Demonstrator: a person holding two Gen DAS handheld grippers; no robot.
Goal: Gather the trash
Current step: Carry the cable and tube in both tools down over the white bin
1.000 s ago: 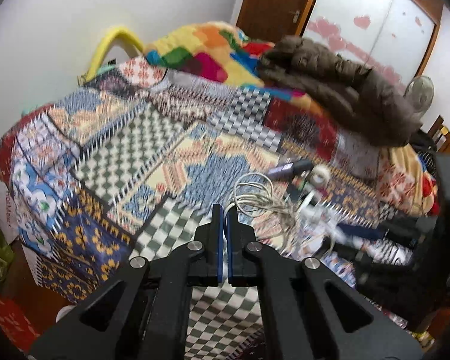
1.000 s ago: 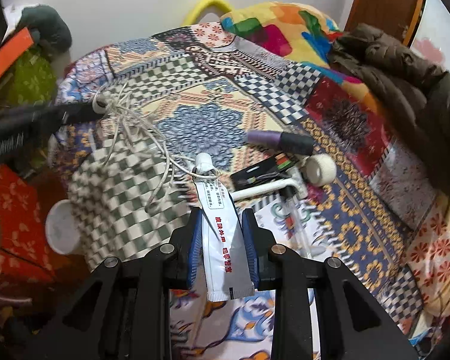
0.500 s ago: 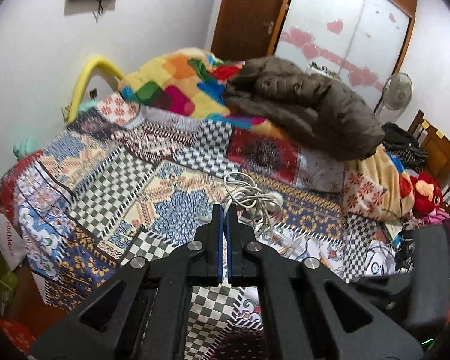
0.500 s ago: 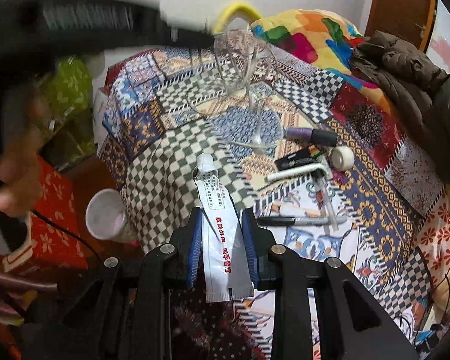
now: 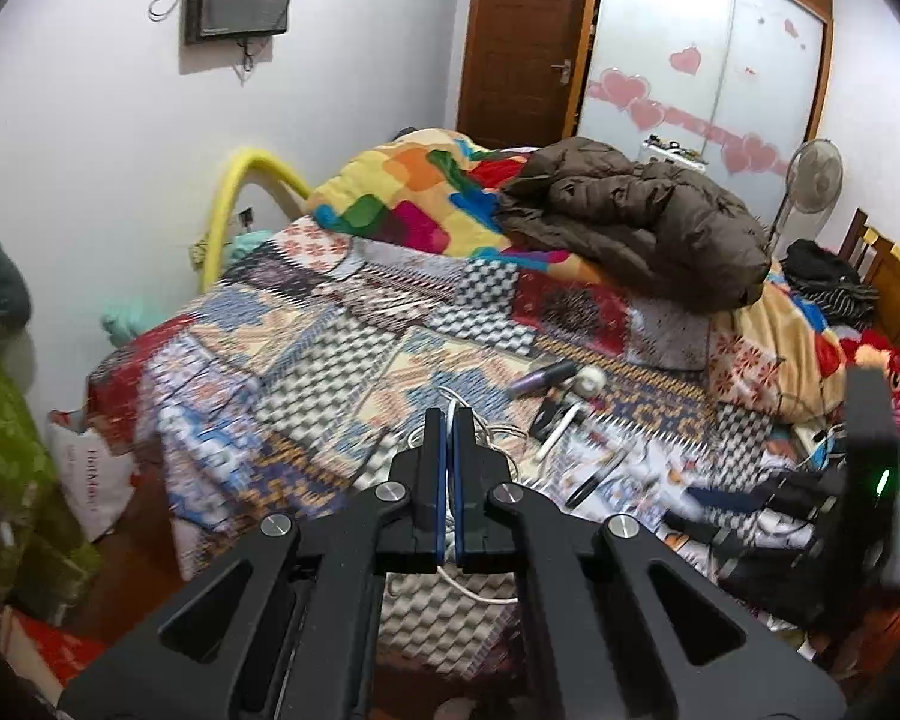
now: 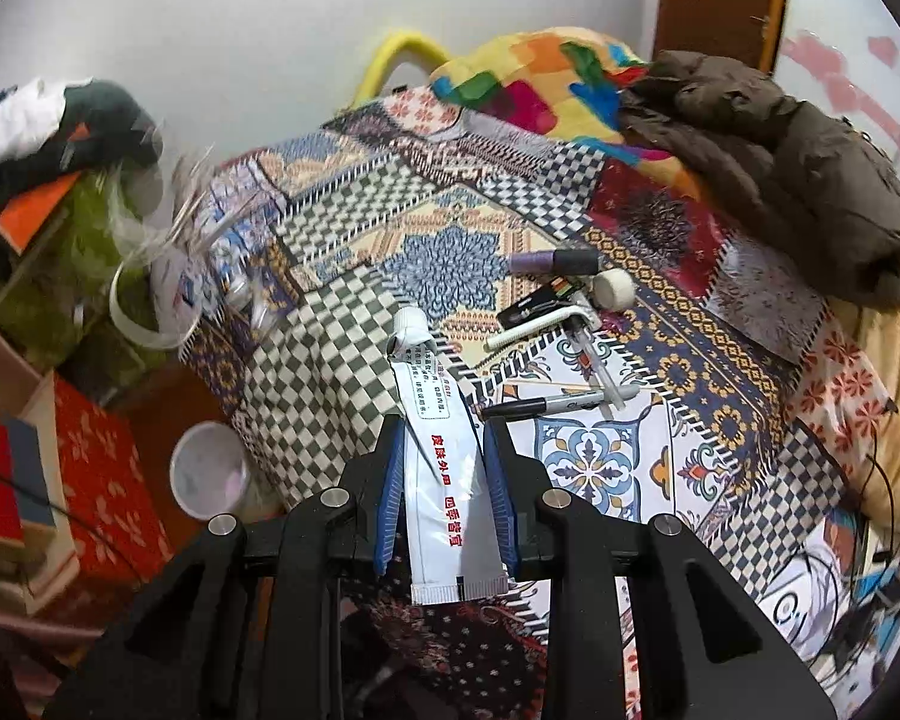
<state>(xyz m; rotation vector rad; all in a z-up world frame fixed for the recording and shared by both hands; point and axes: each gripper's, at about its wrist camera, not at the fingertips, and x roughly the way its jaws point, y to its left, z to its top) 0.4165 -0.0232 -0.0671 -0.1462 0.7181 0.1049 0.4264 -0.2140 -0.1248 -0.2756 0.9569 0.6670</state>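
Two loads so far: our right gripper (image 6: 444,468) clamps the tube (image 6: 435,450) lengthwise, cap forward; our left gripper (image 5: 448,450) pinches the cord (image 5: 477,591), with the cup (image 6: 207,471) low left of the tube.

The left hand-held gripper (image 5: 448,420) has lifted away from the bed (image 5: 342,354), taking the white cable (image 5: 480,438) pinched in its closed jaws off the quilt. In the right wrist view that cable (image 6: 180,222) has swung from mid-bed to a blur at the bed's left edge, near the white cup (image 6: 207,471).
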